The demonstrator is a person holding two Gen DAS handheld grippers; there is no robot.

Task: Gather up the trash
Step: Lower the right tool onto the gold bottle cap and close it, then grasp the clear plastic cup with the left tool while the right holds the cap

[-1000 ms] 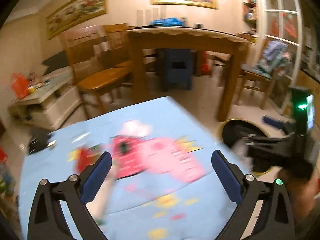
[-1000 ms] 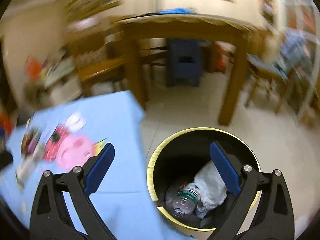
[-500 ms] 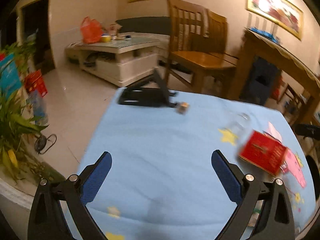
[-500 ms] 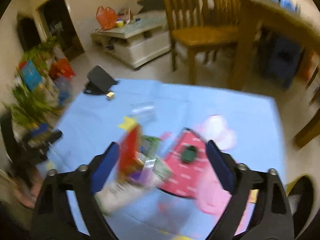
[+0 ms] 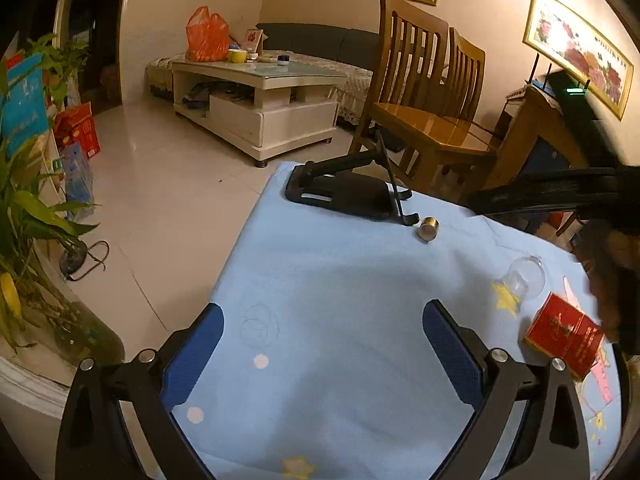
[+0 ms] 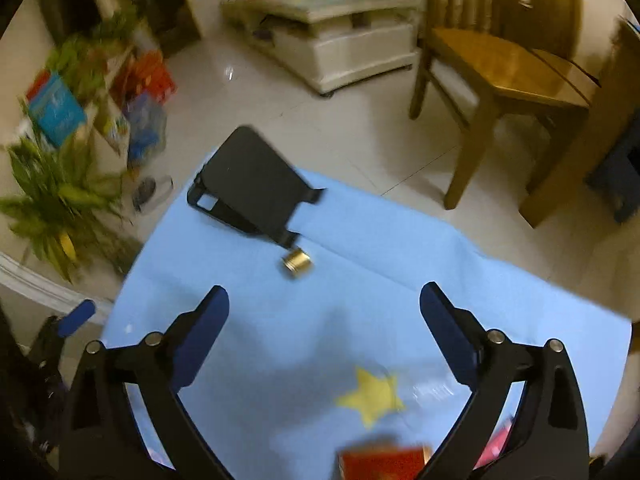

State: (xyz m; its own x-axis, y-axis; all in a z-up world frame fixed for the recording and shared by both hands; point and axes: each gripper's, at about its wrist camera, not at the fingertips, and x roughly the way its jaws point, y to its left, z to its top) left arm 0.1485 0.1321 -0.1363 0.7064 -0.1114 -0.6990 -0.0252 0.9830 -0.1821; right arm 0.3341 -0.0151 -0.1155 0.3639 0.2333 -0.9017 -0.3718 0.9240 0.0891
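Left tool [image 5: 320,348] hovers over the blue-clothed worktop [image 5: 340,280], jaws spread wide, nothing between the pads. It sits over a bare stretch of cloth, so it looks parked out of the way, not committed to a pick.

Right tool [image 6: 324,326] points steeply down at the same worktop. Its jaws stand wide and are opening slightly; only cloth and a printed yellow star [image 6: 372,398] show between them. Nothing is held. The wide spread suits a bulky item, and the nearest candidate is the red box [image 6: 382,462], which lies at the bottom edge of the right view, just below the jaws. In the left view the same box lies tilted near the worktop's right side.

Remaining trash on the worktop:
- red box, as above;
- clear bulb-shaped piece [image 5: 524,278], just beside the box, empty so far as can be seen;
- small brass-coloured cap [image 5: 428,229], near the foot of the stand.

The black folding stand [image 5: 344,188] sits at the far corner; judged not to be trash.

No bin shows in either view. The red box is closed; its contents cannot be told.
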